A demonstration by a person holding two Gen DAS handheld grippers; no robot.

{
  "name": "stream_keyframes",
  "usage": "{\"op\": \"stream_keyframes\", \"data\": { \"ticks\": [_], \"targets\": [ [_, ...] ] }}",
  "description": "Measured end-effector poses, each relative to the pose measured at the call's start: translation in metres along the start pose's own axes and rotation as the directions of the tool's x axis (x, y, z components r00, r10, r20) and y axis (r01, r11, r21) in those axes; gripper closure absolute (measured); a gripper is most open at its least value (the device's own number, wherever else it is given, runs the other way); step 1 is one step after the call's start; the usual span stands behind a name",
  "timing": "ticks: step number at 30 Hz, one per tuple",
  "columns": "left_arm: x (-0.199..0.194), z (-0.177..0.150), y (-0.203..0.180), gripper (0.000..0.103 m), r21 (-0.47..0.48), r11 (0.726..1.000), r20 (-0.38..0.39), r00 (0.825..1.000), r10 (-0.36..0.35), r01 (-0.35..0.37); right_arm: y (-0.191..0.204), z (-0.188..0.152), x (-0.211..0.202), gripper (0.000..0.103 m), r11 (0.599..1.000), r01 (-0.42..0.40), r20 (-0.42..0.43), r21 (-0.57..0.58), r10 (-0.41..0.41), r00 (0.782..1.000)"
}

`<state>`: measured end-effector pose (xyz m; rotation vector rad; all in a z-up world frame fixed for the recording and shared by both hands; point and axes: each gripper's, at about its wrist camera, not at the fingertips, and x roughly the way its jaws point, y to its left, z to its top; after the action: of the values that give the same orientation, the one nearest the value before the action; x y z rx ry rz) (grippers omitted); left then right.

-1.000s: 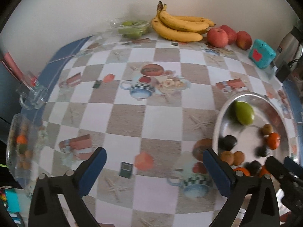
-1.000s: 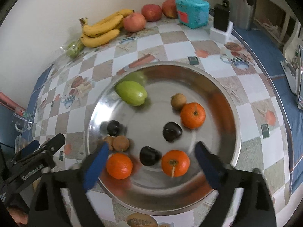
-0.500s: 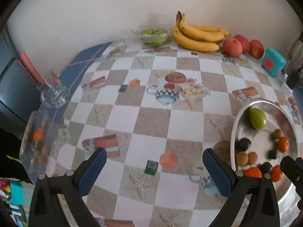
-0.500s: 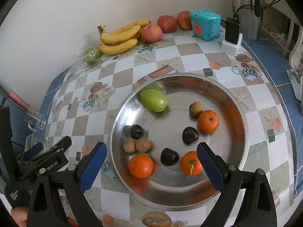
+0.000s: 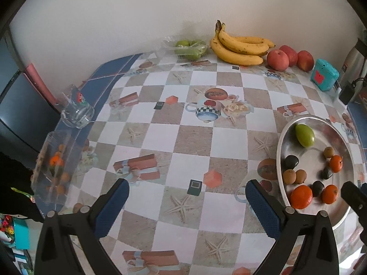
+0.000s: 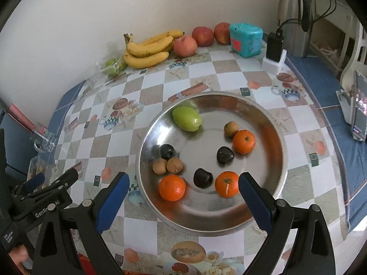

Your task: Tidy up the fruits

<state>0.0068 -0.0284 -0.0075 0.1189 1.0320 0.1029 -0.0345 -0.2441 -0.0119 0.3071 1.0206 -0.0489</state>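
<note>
— Fruits, mostly gathered in the steel bowl (image 6: 278, 151) near the table's right edge: three oranges, three dark plums, three small brown ones, one green mango (image 6: 187, 119). Nothing gripped?

— Nothing. Right gripper (image 6: 183, 194) wide open, empty, poised above the bowl's near rim, jaws bracketing the near orange (image 6: 172, 188), a plum (image 6: 202, 178) and a second orange (image 6: 227, 184). Probably lining up a pick.

— And the other one?

— Left gripper (image 5: 187, 202) equally spread, holding nothing, hanging over bare checkered cloth left of the bowl. Likely kept clear to leave room.

— Farther out?

— Bananas (image 5: 238, 49), three apples (image 5: 277, 60) and bagged green fruit (image 5: 189, 48) lined along the far edge against the wall. Clear tray (image 5: 49, 167) at the left edge, some small fruit inside; possibly the sorting target, hard to tell. Glass mug (image 5: 76, 112) just beyond it.
</note>
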Motion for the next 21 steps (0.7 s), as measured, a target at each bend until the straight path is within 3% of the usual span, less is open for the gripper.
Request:
{"op": "stream_keyframes", "data": {
  "ticks": [7,21],
  "targets": [
    [-0.011,-0.003,0.002,0.000,0.001,1.000,0.034,0.999,0.002,-0.002,0.002,-0.003,-0.018,0.007,1.000,0.015,0.051,-0.011,-0.015,0.999],
    [-0.008,-0.003,-0.002,0.000,0.025,0.999,0.026,0.999,0.019,-0.020,-0.006,-0.001,-0.008,0.007,0.999,0.027,0.023,0.029,-0.027,0.999]
  ]
}}
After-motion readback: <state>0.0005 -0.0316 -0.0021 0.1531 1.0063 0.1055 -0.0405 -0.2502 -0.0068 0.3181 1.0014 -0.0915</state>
